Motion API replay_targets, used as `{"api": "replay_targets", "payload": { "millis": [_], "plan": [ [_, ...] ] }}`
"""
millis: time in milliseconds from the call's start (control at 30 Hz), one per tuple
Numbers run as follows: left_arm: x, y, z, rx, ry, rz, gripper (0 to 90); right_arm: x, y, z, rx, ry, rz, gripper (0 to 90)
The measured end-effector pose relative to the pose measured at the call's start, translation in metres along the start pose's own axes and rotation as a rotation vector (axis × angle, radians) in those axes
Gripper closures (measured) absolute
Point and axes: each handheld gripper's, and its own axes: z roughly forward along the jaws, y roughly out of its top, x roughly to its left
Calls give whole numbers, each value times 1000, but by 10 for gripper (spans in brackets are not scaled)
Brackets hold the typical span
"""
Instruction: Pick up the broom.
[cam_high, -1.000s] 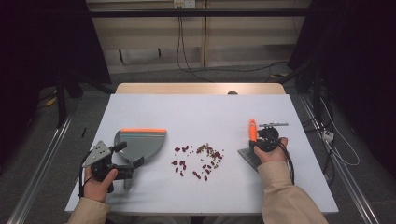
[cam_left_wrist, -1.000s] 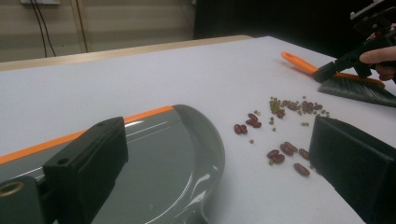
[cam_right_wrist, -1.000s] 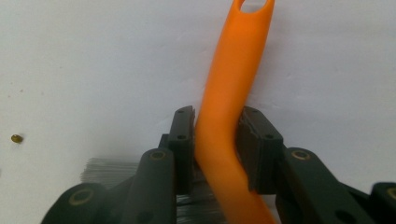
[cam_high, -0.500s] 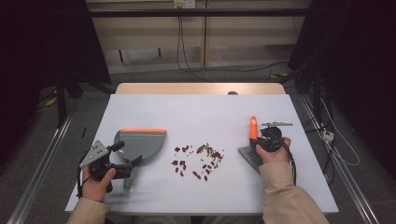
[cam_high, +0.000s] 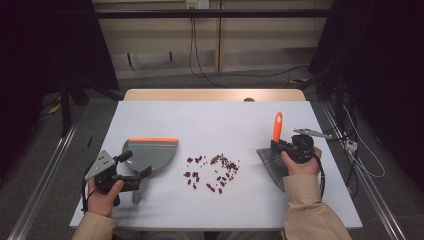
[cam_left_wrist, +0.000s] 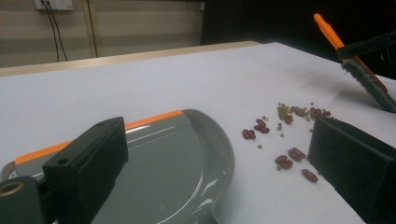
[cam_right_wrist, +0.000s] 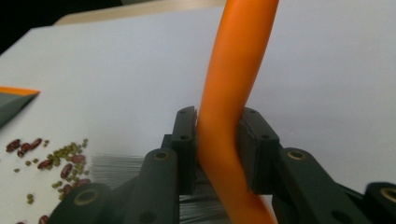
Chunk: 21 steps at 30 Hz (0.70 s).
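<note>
Brush (cam_right_wrist: 233, 93) sits clamped in my right gripper (cam_right_wrist: 218, 154): both pads squeeze the orange handle, jaws closed down tight on it. Handle rises up between the jaws and curves away toward the far edge of the desk (cam_high: 215, 115). Bristles fan out low behind the jaws, blurred in the right gripper view. From the high view the right gripper (cam_high: 295, 148) is at the right side of the desk, my right hand (cam_high: 300, 162) wrapped round its body, orange handle (cam_high: 277, 126) pointing away from me, grey bristle head (cam_high: 272, 162) angled down toward me, just right of the spill. Can't tell if the bristles touch the desk.

Beans (cam_high: 212, 170) lie scattered mid-desk, dark red ones mixed with small green ones, between brush and dustpan, touching neither.

My left gripper (cam_high: 127, 175) is at the left front of the desk, left hand (cam_high: 102, 192) on its body. Jaws stand wide apart in the left gripper view, nothing pinched; the grey dustpan (cam_left_wrist: 177, 158) lies between and under them, flat on the desk, orange strip (cam_left_wrist: 149, 120) along its far straight edge. Can't tell from the high view whether the jaws touch the pan's handle. Pan's curved side faces the beans, near but apart.
</note>
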Motion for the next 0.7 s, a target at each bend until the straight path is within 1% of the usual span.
{"api": "replay_targets", "payload": {
  "millis": [33, 100, 167, 300, 367, 400, 500, 533, 567, 600, 700],
  "plan": [
    [0, 0, 0, 0, 1, 0, 47, 0, 0, 0, 0, 0, 0, 707],
    [0, 0, 0, 1, 2, -2, 47, 3, 3, -6, -40, 17, 0, 709],
    [0, 0, 1, 1, 4, -2, 47, 3, 4, -10, -58, 29, 0, 710],
    [-1, 3, 1, -5, 9, 3, 47, 2, 5, -17, -90, 64, 8, 711],
    [-1, 4, 1, -8, 11, 5, 50, 1, 5, -19, -100, 68, 16, 711],
    [-1, 5, 1, -10, 12, 4, 49, 0, 5, -23, -118, 84, 26, 711],
    [-3, 7, 2, -14, 5, 7, 50, -1, 6, -27, -134, 91, 32, 712],
    [-4, 9, 3, -18, 3, 10, 50, -1, 7, -30, -151, 101, 36, 712],
    [-6, 11, 4, -20, -2, 24, 50, -1, 7, -31, -151, 104, 37, 712],
    [-8, 13, 4, -18, -3, 29, 51, -1, 7, -31, -160, 102, 38, 712],
    [-10, 16, 6, -30, -15, 31, 52, 1, 7, -30, -163, 119, 37, 713]
  ]
}}
